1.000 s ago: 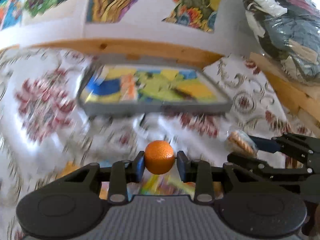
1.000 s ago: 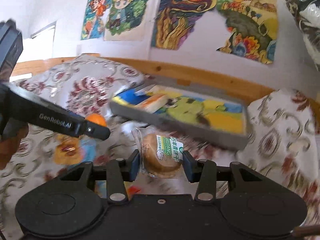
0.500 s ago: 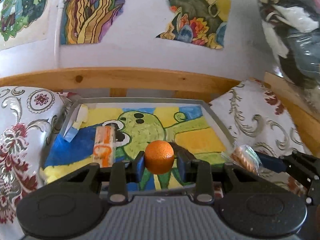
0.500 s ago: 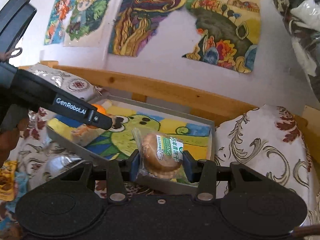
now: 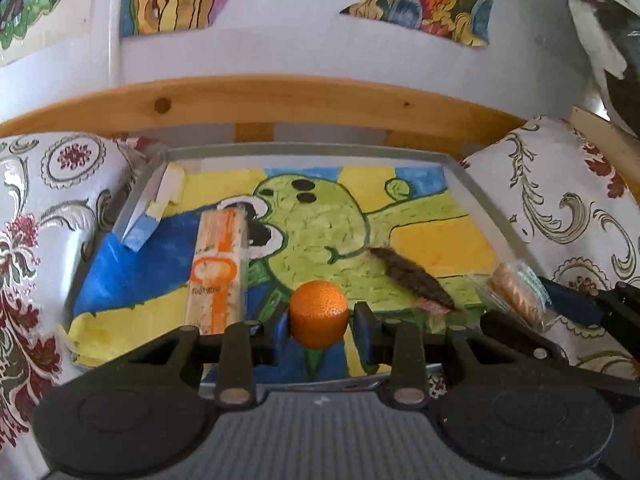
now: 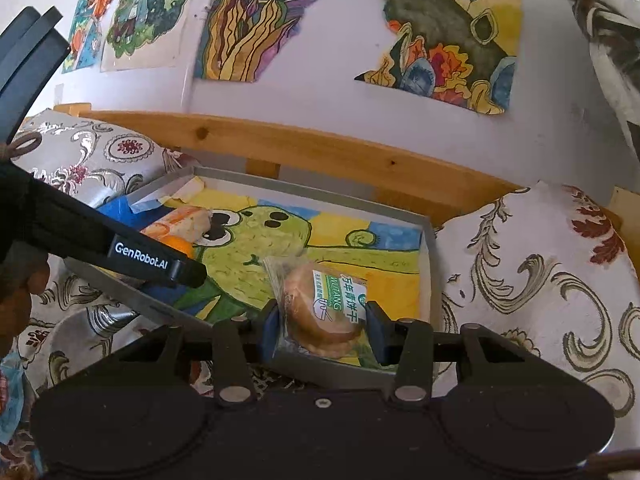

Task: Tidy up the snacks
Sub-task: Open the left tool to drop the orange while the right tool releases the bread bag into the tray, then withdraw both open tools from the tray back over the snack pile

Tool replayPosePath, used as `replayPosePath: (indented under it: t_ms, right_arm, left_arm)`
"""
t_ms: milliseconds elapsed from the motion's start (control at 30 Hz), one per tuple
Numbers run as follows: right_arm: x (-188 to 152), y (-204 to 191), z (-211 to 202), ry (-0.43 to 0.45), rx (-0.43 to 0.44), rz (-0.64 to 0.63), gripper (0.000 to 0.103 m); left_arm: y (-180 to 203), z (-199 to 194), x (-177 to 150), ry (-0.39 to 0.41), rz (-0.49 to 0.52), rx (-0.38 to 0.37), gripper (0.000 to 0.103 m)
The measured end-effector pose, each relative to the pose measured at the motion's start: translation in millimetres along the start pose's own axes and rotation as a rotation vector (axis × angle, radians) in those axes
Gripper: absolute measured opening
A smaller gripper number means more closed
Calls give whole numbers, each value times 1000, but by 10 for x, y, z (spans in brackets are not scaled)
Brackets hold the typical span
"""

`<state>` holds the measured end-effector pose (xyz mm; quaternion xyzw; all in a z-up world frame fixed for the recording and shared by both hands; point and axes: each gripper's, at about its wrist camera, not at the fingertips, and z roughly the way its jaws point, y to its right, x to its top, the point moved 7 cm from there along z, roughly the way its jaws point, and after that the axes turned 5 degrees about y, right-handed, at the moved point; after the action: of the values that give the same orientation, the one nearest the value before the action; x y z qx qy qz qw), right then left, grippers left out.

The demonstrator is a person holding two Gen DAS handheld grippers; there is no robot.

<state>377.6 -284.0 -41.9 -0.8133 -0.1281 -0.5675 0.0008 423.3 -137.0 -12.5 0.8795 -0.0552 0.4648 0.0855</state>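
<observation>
Here both grippers are loaded and poised over the near edge of the tray (image 5: 464,184). Nearest, the left gripper (image 5: 319,317) is clamped on a small orange (image 5: 319,314), which hangs above the tray's near edge, about midway along it. The right gripper (image 6: 322,326) pinches a wrapped biscuit (image 6: 320,312) between its blue pads, over the tray's near right corner; in the left view that packet shows at the right edge of the tray. Neither item looks set down yet, though how high each sits above the lining cannot be told.

Farther in, a long orange-and-white snack pack (image 5: 219,268) already lies on the painted lining toward the left side, running near to far. A dark flat piece (image 5: 412,276) lies right of centre; what it is cannot be made out.

As a judgement, the sorting is partway: one snack placed, two more arriving and awaiting release. Whether others remain outside the tray is not shown clearly.
</observation>
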Motion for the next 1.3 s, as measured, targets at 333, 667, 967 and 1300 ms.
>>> replayPosePath:
  t_ms: [333,667,967,1300]
  right_arm:
    - [-1,58,52,-21,-11,28,54]
    - [-19,61,-31,-12,-8,44,64]
    - [49,160,-405,67,-52,108,89]
    - [102,78,-1075,173,-50,171,102]
  left_arm:
    - [-20,69,-62,-61,-30,2,37]
    - [-11,38,-77,-75,-32,-2,49]
    - [-88,-247,22,18,-77,28,89]
    - [-204,-801,-62,122,-120,70,102]
